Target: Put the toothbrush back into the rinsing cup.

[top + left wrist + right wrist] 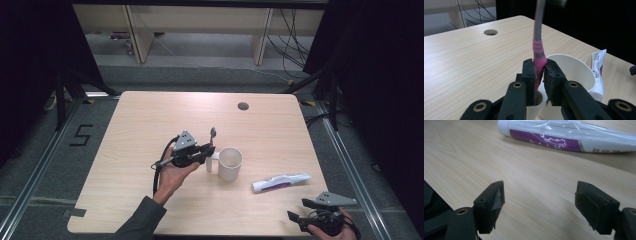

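Toothbrush in left grip, poised beside the cup.

My left gripper [539,75] is clamped on the toothbrush's [537,40] pink handle, head up, at 9 o'clock of the white cup [230,163]. Next, I judge: lower it in. My right gripper [539,202] idles agape; toothpaste tube [281,182] at its 11 o'clock.
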Action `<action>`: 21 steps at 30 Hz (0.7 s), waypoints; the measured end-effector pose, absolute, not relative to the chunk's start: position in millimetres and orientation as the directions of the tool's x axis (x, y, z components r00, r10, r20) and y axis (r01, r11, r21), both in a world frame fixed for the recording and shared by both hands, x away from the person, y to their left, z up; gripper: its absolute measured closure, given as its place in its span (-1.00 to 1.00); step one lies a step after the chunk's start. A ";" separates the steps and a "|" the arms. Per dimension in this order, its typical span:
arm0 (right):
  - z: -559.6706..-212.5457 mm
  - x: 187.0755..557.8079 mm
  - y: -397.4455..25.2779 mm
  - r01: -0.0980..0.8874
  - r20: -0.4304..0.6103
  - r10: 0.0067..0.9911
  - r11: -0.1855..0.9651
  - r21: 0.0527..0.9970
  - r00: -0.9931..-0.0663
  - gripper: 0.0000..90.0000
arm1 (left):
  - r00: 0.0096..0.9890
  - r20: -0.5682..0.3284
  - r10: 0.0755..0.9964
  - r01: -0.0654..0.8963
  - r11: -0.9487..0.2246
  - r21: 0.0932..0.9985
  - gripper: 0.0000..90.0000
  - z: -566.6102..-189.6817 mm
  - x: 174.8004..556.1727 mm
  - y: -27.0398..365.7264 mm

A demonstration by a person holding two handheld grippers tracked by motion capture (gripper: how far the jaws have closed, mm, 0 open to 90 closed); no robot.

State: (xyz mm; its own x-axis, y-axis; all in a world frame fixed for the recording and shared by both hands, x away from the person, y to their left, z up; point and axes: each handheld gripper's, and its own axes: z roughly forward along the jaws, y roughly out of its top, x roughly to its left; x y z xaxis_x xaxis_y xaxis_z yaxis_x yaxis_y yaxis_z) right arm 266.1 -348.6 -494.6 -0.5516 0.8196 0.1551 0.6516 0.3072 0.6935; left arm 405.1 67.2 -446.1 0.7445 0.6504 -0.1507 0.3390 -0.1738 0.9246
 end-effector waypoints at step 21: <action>-495.2 267.4 -350.0 0.636 0.137 0.815 0.321 0.702 -0.563 -0.45 | 0.721 -0.190 0.667 0.365 -0.132 0.921 -0.31 -430.8 400.1 71.8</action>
State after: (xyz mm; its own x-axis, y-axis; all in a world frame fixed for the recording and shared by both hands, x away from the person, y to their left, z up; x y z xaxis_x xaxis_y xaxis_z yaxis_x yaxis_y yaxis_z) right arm 267.4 -350.0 -495.2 -0.5632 0.8148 0.1373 0.6360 0.3214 0.7015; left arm 400.1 71.8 -430.8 0.7205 0.6669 -0.1899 0.3654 -0.1323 0.9214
